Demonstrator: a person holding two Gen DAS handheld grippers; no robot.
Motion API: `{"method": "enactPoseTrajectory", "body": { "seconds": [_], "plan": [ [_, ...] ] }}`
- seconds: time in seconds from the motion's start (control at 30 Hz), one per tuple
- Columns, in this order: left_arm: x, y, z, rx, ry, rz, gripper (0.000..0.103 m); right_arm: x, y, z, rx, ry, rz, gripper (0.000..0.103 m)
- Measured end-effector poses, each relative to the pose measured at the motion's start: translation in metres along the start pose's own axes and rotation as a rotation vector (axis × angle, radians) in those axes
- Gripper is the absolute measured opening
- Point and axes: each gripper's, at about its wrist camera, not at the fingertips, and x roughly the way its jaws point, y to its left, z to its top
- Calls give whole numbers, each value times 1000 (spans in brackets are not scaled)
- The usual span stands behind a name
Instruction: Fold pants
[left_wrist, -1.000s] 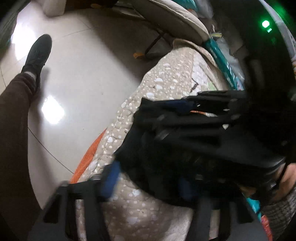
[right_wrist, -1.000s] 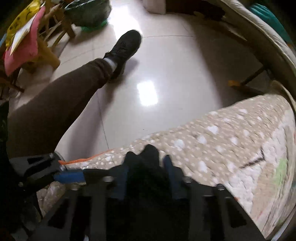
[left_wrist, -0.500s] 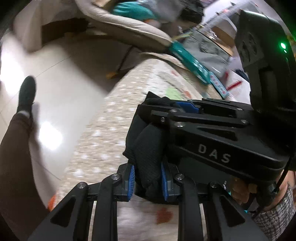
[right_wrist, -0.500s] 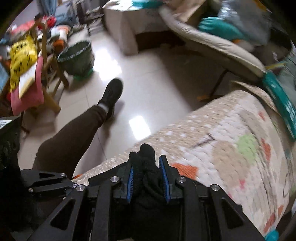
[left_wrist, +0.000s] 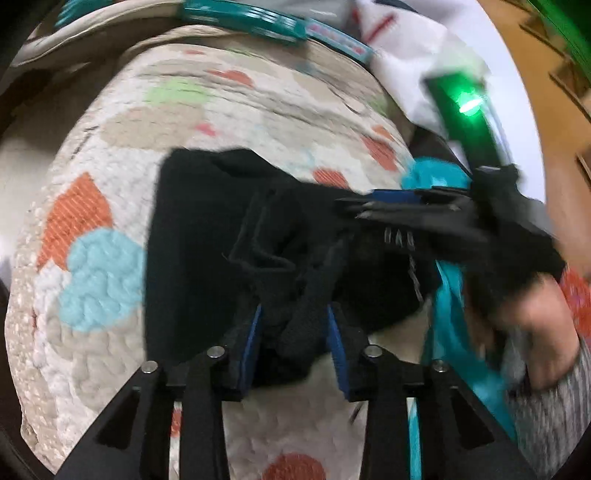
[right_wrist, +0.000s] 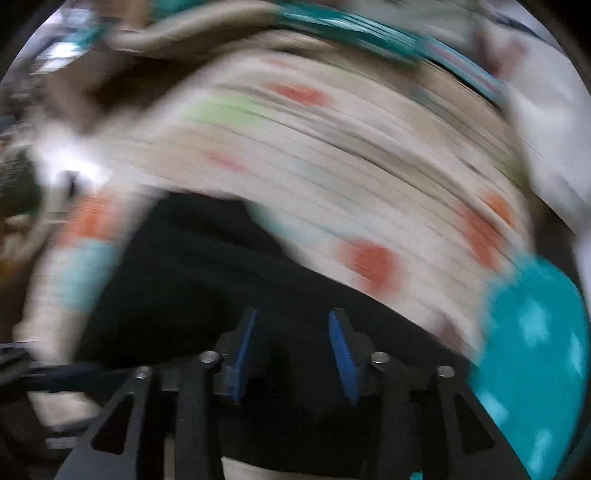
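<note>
The black pants (left_wrist: 207, 243) lie bunched on a patterned quilt (left_wrist: 92, 258). My left gripper (left_wrist: 293, 325) is shut on a fold of the black fabric between its blue pads. My right gripper shows in the left wrist view (left_wrist: 388, 206) at the right, its fingers on the pants' far edge. In the blurred right wrist view my right gripper (right_wrist: 291, 332) has black pants fabric (right_wrist: 207, 273) between and under its blue pads, which stand somewhat apart; the grip itself is hard to make out.
The quilt covers a bed or sofa with orange, blue and green patches. A teal cushion (right_wrist: 535, 350) lies at the right. Teal packages (left_wrist: 258, 22) and white cloth (left_wrist: 406, 48) lie at the far edge. A person's arm (left_wrist: 535, 332) is at the right.
Both grippers have swung from facing the floor and the person's leg over onto the quilt, carrying the pants fabric with them. The right wrist view is now blurred from motion.
</note>
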Motion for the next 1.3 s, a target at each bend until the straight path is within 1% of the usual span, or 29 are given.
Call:
{"method": "enactPoseTrajectory", "body": {
  "seconds": [0.03, 0.07, 0.1, 0.17, 0.2, 0.27, 0.3, 0.33, 0.37, 0.4, 0.43, 0.47, 0.5, 0.53, 0.57, 0.6, 0.63, 0.7, 0.73, 0.8, 0.87, 0.93, 1.03, 1.1, 1.13, 1.17, 1.23, 1.27, 1.3],
  "plan": [
    [-2, -1, -4, 14, 7, -4, 37, 1, -21, -8, 72, -1, -12, 51],
    [-7, 1, -8, 20, 12, -7, 37, 0, -34, -12, 130, -10, -2, 52],
    [-13, 6, -9, 15, 12, -12, 37, -5, -48, -17, 209, -40, 30, 52],
    [-29, 22, -11, -32, -8, -4, 38, -20, -61, -20, 304, -114, 117, 52],
    [-35, 30, -11, -59, -21, 7, 38, -34, -58, -17, 327, -178, 199, 52],
    [-48, 54, -6, -151, -61, 25, 39, -53, -43, -14, 305, -270, 311, 52],
    [-56, 69, -4, -213, -83, 34, 40, -67, -25, -10, 267, -326, 410, 52],
    [-61, 79, -3, -248, -97, 52, 40, -73, -11, -9, 239, -344, 474, 52],
    [-64, 86, -2, -270, -111, 79, 40, -77, 4, -8, 210, -351, 532, 52],
    [-65, 89, -1, -277, -121, 101, 40, -78, 29, -5, 170, -332, 593, 52],
    [-68, 93, -1, -281, -135, 136, 40, -75, 45, -1, 148, -309, 612, 52],
    [-70, 96, -1, -283, -147, 175, 40, -68, 68, 2, 124, -272, 613, 52],
    [-70, 97, 0, -287, -153, 199, 40, -60, 87, 3, 104, -245, 575, 52],
    [-71, 100, -2, -292, -157, 214, 40, -54, 103, 6, 81, -224, 506, 52],
    [-74, 105, -5, -305, -156, 223, 40, -48, 120, 8, 51, -206, 409, 52],
    [-75, 109, -8, -320, -153, 227, 40, -39, 142, 9, -15, -193, 243, 52],
    [-74, 113, -7, -328, -152, 228, 40, -34, 154, 8, -67, -191, 155, 52],
    [-76, 118, -9, -342, -148, 235, 40, -24, 168, 0, -167, -174, 34, 51],
    [-74, 120, -8, -344, -149, 236, 40, -23, 168, -9, -190, -161, -2, 51],
    [-78, 123, -7, -344, -165, 224, 40, -19, 141, -25, -163, -139, -18, 51],
    [-74, 121, -3, -334, -171, 211, 42, -19, 110, -37, -86, -85, -26, 55],
    [-66, 117, 4, -315, -162, 192, 43, -8, 73, -50, -1, -1, -104, 64],
    [-51, 106, 9, -286, -128, 157, 43, 10, 21, -69, 127, 120, -199, 65],
    [-38, 96, 10, -250, -96, 141, 43, 3, -7, -77, 236, 113, -175, 65],
    [-34, 93, 9, -239, -88, 141, 43, -10, -19, -78, 311, 60, -126, 65],
    [-28, 90, 8, -229, -76, 142, 43, -18, -21, -76, 339, 26, -97, 65],
    [-18, 89, 6, -228, -48, 137, 43, -42, -17, -70, 374, -85, 12, 65],
    [-12, 90, 5, -232, -33, 128, 43, -50, -11, -65, 370, -120, 67, 65],
    [-7, 90, 5, -236, -19, 118, 43, -56, -4, -60, 353, -149, 144, 66]
  ]
}}
